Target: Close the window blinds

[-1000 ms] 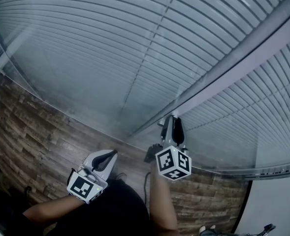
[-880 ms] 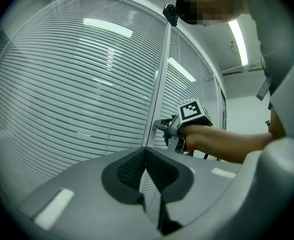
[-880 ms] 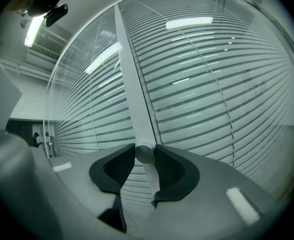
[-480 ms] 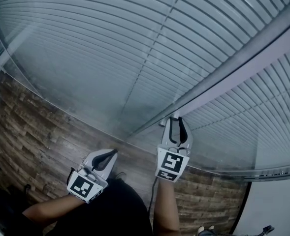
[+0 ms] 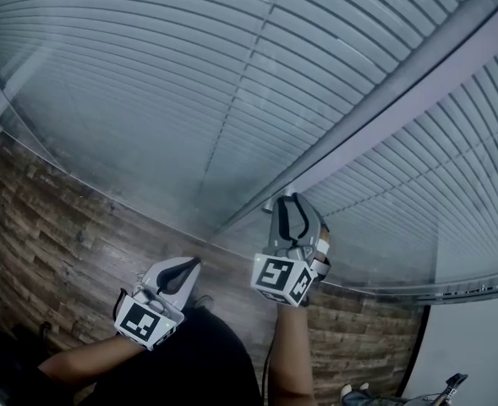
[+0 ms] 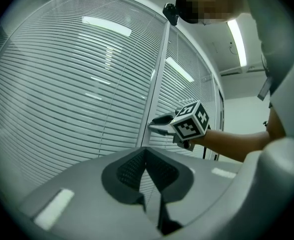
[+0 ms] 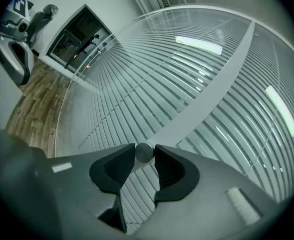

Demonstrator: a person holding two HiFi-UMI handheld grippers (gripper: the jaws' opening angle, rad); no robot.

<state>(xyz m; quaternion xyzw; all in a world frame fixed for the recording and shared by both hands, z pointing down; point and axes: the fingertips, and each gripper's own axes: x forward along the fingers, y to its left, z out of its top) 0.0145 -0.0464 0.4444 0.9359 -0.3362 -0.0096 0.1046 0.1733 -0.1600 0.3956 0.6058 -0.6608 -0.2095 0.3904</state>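
Note:
The window blinds [image 5: 164, 100] hang behind glass, slats level, split by a pale upright frame bar [image 5: 384, 117]. A small round silvery knob [image 7: 144, 152] sticks out from that bar. My right gripper [image 7: 145, 156] is shut on the knob, one pad pressing each side. In the head view the right gripper [image 5: 287, 200] reaches up to the bar, its marker cube turned sideways. The left gripper view shows it side-on at the bar [image 6: 154, 84]. My left gripper [image 5: 189, 265] hangs lower left, away from the blinds, shut with nothing in it.
A wood-plank floor [image 5: 54, 227] runs below the glass. A white wall [image 5: 477, 345] stands at the lower right. A dark doorway [image 7: 79, 36] shows far along the glass wall. The person's forearm [image 6: 236, 139] stretches to the right gripper.
The right gripper has rolled on the knob, so its marker cube shows a different face. It stays at the frame bar. The left gripper has not moved.

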